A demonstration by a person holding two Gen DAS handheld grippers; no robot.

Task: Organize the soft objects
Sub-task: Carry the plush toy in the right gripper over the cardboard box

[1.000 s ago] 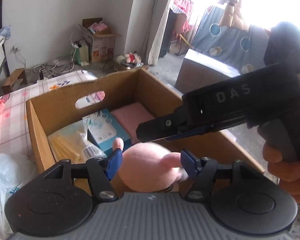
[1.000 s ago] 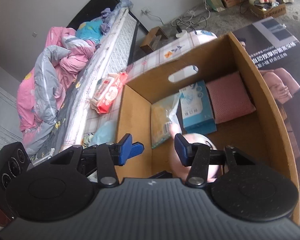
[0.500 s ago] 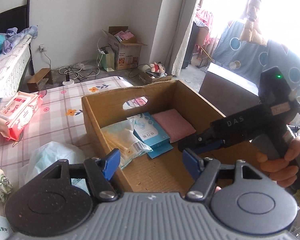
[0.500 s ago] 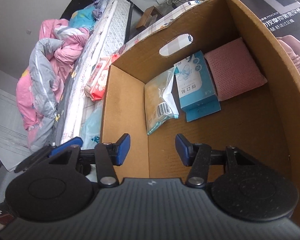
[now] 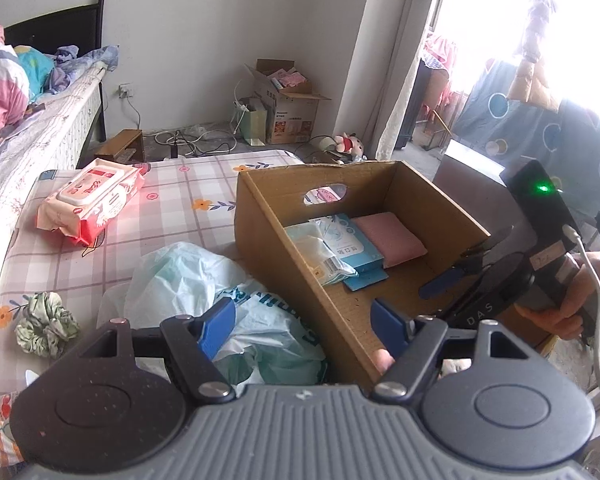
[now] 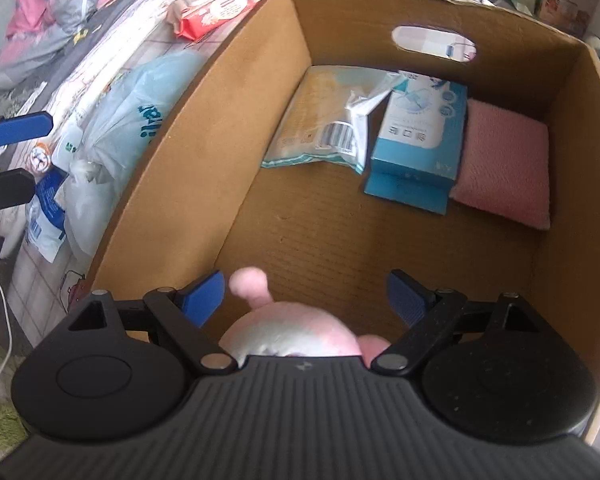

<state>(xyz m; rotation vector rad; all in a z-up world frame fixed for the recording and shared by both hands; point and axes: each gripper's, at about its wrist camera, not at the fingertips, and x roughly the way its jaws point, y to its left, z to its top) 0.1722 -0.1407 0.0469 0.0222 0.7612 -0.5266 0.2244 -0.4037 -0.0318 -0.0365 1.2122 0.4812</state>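
I see the pink plush toy (image 6: 288,332) lying on the floor of the cardboard box (image 6: 204,152), at the near end, right under my right gripper (image 6: 304,296). Its fingers (image 6: 204,294) stand spread wide on either side of the toy without touching it, so that gripper is open and holds nothing. In the left wrist view only a small pink bit of the toy (image 5: 382,360) shows at the box's near wall.

At the far end of the box (image 5: 300,256), three things lie side by side along the wall with the handle cutout: a clear packet (image 6: 320,120) with a barcode label toward the left wall, a blue tissue box (image 6: 420,136) in the middle, and a pink cloth pad (image 6: 504,168) toward the right wall. The packet's corner overlaps the tissue box.

My left gripper (image 5: 300,324) hangs over the box's left wall, fingers (image 5: 216,326) wide apart and empty, one over a pale plastic bag (image 5: 204,280) that lies on the bed (image 5: 60,264) against the box. Farther along the checked bed sheet sit a red pack of wet wipes (image 5: 90,204) toward the far left corner and a green scrunchie (image 5: 46,324) near the left edge.
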